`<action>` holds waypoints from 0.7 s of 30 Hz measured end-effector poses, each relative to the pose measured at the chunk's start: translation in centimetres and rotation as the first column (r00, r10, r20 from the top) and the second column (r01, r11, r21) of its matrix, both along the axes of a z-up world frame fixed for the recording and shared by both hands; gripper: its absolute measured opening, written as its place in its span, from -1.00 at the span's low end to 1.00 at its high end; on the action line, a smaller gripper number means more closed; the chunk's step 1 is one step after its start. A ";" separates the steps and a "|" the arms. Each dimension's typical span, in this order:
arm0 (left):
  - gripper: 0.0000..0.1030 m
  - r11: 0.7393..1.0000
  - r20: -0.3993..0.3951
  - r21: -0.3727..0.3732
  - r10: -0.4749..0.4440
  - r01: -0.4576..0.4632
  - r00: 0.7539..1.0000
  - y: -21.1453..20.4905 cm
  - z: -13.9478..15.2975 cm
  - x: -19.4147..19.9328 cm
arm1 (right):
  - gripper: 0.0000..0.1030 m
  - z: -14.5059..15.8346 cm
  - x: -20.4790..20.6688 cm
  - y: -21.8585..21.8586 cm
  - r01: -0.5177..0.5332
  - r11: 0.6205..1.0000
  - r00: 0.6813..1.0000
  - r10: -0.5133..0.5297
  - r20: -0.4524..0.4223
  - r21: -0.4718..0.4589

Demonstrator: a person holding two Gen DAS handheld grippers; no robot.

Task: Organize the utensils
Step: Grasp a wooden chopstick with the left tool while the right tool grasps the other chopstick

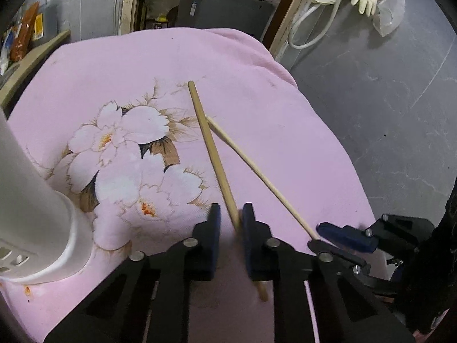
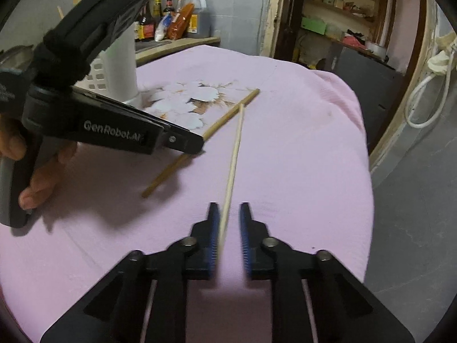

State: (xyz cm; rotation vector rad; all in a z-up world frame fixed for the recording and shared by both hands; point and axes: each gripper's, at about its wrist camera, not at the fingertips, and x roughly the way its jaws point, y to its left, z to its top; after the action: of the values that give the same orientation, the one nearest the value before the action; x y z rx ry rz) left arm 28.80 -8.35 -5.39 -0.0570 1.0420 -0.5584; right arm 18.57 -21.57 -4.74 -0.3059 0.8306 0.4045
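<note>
Two wooden chopsticks lie crossed on the pink flowered cloth (image 1: 257,91). The darker chopstick (image 1: 212,154) runs between the fingers of my left gripper (image 1: 231,214), which stands open around its near end. The paler chopstick (image 1: 257,171) runs to the lower right, where my right gripper (image 1: 322,235) surrounds its end. In the right wrist view the paler chopstick (image 2: 232,165) passes between the open fingers of my right gripper (image 2: 230,214), close to the left pad. The darker chopstick (image 2: 222,121) lies to its left under my left gripper (image 2: 197,145).
A white slotted utensil holder (image 1: 37,200) stands on the cloth at the left; it also shows in the right wrist view (image 2: 114,68). Bottles (image 2: 171,20) line a shelf behind. The cloth drops off at the right to a grey floor (image 1: 385,100).
</note>
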 end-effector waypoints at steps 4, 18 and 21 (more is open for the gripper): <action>-0.89 1.000 0.001 0.012 0.024 -0.024 1.000 0.1 0.4 -0.4 | -0.96 0.1 0.5 -0.6 0.040 0.999 0.999 -0.039 0.020 -0.016; -0.91 0.997 0.006 0.071 -0.028 0.027 1.000 3.7 1.4 -4.5 | -0.91 1.2 0.8 -3.7 0.104 0.994 0.995 -0.104 0.005 -0.037; -0.91 0.998 0.000 0.063 -0.024 0.024 1.000 3.8 1.5 -4.5 | -0.85 1.5 2.5 -3.6 0.100 0.995 0.995 -0.100 -0.026 -0.014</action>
State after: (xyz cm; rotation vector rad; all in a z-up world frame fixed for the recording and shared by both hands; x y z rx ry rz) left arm 24.33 -4.52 -3.93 0.0114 1.0602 -0.5468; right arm 21.12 -25.19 -3.26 -0.2702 0.8711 0.3104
